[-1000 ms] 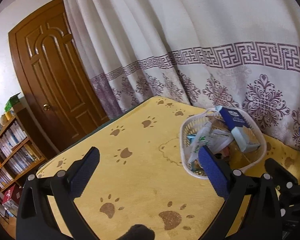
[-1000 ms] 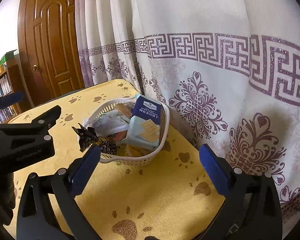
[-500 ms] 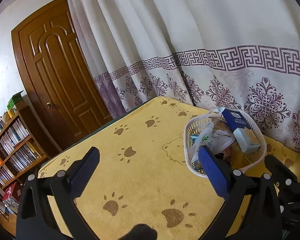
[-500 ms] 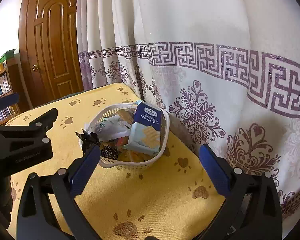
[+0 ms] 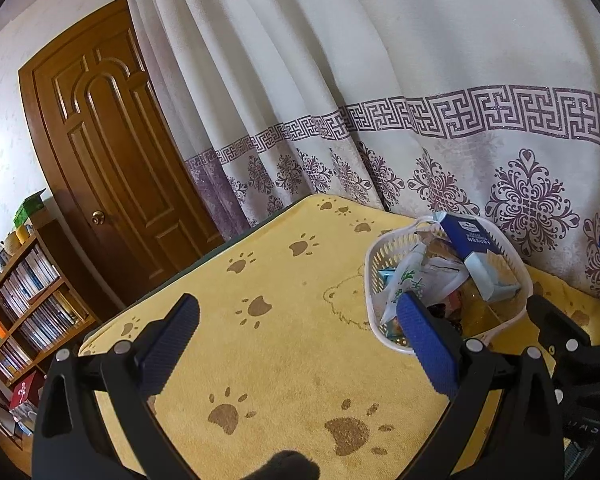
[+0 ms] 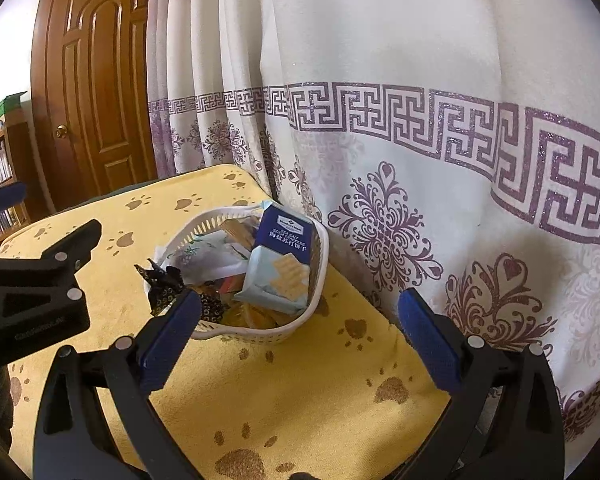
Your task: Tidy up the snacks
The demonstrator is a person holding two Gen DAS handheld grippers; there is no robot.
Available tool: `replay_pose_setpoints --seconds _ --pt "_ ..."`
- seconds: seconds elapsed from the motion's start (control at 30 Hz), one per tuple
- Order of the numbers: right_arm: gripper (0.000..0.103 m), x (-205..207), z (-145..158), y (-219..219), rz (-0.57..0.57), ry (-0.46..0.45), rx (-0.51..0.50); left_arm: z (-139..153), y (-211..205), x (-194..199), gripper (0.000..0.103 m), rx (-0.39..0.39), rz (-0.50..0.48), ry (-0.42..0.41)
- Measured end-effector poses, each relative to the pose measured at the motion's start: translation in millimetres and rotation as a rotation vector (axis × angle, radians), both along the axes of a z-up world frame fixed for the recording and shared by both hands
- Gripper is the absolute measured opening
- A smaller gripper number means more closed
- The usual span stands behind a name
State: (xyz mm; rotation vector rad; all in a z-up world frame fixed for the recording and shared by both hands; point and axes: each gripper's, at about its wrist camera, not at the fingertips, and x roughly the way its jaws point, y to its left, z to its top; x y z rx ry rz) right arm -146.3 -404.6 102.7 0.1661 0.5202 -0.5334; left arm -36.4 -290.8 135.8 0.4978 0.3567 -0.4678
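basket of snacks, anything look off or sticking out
Mostly tidy, but a dark patterned wrapper hangs over the white basket's near-left rim instead of lying inside. The blue cracker box leans tilted against the right wall. Nothing has spilled on the yellow cloth.

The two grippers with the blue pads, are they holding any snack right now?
No. The left gripper and the right gripper both have open jaws with nothing between them. The snacks all sit in the white plastic basket on the yellow paw-print cloth.

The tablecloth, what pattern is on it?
Yellow tablecloth with brown paw prints; clearest in the left wrist view.
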Motion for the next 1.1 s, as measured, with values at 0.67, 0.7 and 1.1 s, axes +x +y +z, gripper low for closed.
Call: replay_pose_setpoints --seconds 0.67,0.7,1.1 --pt "0.100 4.1 -0.3 -2.9 -0.007 0.002 -0.008 -2.7 -5.6 -0.3 0.098 0.017 -0.005 -0.014" --pt "0.100 4.2 -0.3 -2.8 -0.006 0.001 -0.009 -2.7 -6.1 -0.2 0.098 0.018 -0.005 -0.014" --pt "0.100 5.5 -0.5 -2.2 -0.008 0.004 -0.015 -2.5 -9.4 -0.7 0.098 0.022 -0.017 -0.013"
